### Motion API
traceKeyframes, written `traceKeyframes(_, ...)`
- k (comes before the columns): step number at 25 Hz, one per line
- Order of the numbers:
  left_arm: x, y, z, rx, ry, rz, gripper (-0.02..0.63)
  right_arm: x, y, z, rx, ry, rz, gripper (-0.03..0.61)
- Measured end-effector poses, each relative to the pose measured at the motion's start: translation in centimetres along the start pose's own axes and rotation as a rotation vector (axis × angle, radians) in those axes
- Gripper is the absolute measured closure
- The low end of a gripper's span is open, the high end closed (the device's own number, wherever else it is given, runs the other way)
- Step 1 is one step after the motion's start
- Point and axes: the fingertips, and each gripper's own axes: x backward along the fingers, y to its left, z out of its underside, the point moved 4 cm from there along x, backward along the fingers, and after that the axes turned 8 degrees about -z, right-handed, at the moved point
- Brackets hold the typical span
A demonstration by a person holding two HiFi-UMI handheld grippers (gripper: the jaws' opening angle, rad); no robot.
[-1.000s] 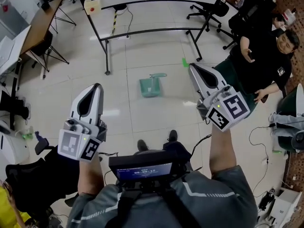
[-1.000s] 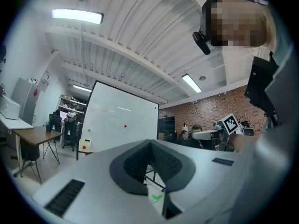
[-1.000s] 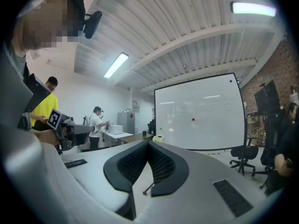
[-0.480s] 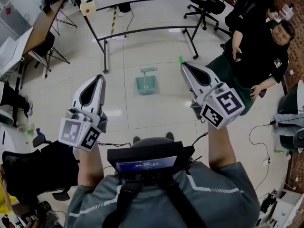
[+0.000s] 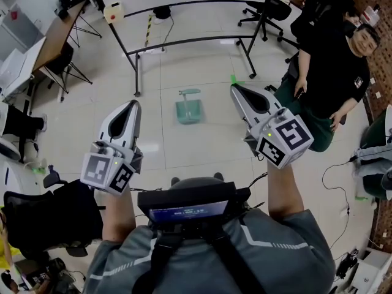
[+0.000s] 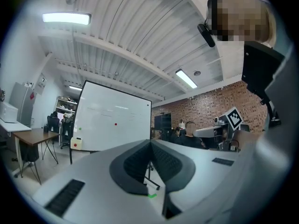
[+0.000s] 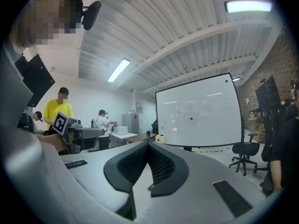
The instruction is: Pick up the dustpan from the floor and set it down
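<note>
Since left gripper and right gripper sit closed and empty, reach dustpan at 12 o'clock, open one, grip its seemingly far-end handle.

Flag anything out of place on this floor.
The green dustpan lies alone on the tiled floor, in the open in front of the whiteboard stand, with no broom in sight. A scrap of green tape lies to its right. Nothing looks spilled or broken.

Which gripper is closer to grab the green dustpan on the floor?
Probably the right gripper: in the head view its tip looks slightly nearer the dustpan than the left gripper. Both are shut and empty.
</note>
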Motion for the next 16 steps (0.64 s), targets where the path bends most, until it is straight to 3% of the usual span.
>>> traceKeyframes(16, 1.2, -1.4, -1.4, -0.016, -0.010, 0.000, 0.581, 1.6, 0.8, -1.0, 0.017, -0.002, 0.010, 0.565)
